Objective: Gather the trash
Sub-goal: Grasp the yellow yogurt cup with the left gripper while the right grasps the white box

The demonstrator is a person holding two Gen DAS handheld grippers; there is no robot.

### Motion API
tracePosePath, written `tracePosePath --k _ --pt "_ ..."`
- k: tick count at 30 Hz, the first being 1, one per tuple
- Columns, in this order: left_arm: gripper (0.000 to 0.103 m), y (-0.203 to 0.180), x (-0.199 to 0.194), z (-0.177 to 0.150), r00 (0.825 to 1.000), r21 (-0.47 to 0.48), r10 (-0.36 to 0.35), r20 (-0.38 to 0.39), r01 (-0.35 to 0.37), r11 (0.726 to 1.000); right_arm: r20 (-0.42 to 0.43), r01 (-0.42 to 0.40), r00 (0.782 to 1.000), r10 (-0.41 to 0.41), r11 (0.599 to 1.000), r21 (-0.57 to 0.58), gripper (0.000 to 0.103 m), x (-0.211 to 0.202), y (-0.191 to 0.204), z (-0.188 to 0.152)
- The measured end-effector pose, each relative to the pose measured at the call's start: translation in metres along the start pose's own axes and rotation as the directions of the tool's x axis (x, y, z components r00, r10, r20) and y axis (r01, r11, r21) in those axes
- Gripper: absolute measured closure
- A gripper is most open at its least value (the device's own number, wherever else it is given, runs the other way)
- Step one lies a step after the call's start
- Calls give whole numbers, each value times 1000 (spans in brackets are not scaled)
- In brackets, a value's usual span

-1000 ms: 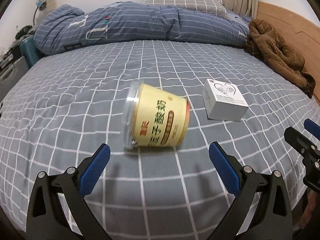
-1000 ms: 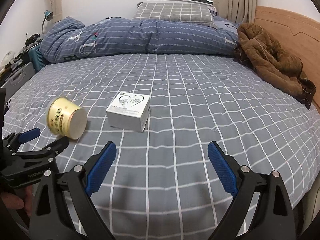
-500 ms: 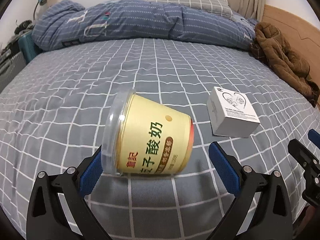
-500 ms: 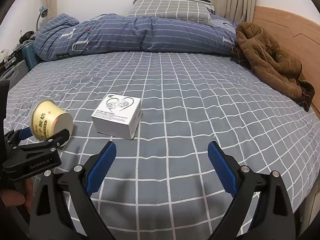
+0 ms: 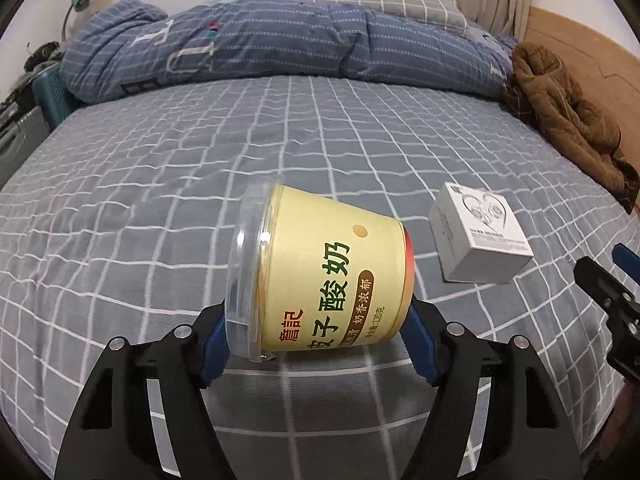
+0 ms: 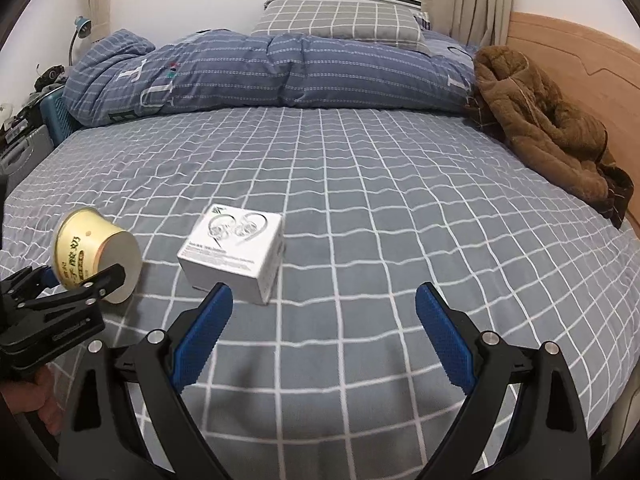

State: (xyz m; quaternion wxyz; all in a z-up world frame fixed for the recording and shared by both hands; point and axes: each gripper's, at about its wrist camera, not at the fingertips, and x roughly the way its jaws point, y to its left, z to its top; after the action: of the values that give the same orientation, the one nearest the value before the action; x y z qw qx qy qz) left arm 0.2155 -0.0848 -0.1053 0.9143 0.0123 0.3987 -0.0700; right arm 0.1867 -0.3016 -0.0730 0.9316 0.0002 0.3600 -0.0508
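At nine o'clock of the bed (image 6: 360, 168) a teal crate (image 6: 56, 114) and a grey hard case (image 6: 24, 152) stand by the wall, under a small blue lamp (image 6: 82, 26). The bed's sheet is grey cotton with a white grid, slightly rumpled. Along its twelve o'clock edge lies a bunched, puffy blue striped duvet (image 6: 260, 72), with a grey checked pillow (image 6: 340, 22) behind it.

The left tongs (image 5: 318, 336) have just been closing, and their blue ribbed pads now sit against the two ends of a yoghurt cup (image 5: 324, 276) that lies on its side on the sheet: one pad at the clear plastic lid, the other at the flat base. The cup is a tapered yellow paper tub with green printed characters. In the right wrist view it appears at nine o'clock, the black tongs arm across its round pale base.

Just right of the cup, apart from it, a small white cardboard box (image 6: 236, 252) with a heart-shaped earphone drawing rests flat on the sheet. The right tongs (image 6: 324, 320) hover wide apart with nothing between them, the box just beyond their left pad.

At two o'clock a brown fleecy coat (image 6: 548, 128) is heaped against the smooth wooden headboard (image 6: 580, 64).
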Motion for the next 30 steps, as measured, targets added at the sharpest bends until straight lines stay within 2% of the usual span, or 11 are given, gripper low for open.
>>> tracePosePath --k 7,14,17,26,28,29,30 --pt "34 32 -14 8 1000 -35 17 23 -17 999 2 -27 1000 27 999 -41 14 12 29 14" --pt "34 60 -22 13 999 -69 6 36 -4 998 -34 -66 997 66 998 5 14 29 40 23" --pt "34 65 -21 13 999 -75 5 34 -2 997 -70 -85 994 86 996 16 12 41 48 22" --pt "34 63 -13 7 1000 -66 -14 18 15 998 -118 -66 991 66 998 7 12 71 66 12" --pt "34 61 -12 7 1000 -61 -15 16 16 998 -131 -71 989 71 997 4 22 74 66 10" --pt "34 60 -12 7 1000 -60 -17 16 18 998 -144 -71 987 71 997 0 32 76 66 9" --pt "34 59 -13 7 1000 -62 -21 17 22 998 -143 -76 987 76 997 1 32 75 64 9"
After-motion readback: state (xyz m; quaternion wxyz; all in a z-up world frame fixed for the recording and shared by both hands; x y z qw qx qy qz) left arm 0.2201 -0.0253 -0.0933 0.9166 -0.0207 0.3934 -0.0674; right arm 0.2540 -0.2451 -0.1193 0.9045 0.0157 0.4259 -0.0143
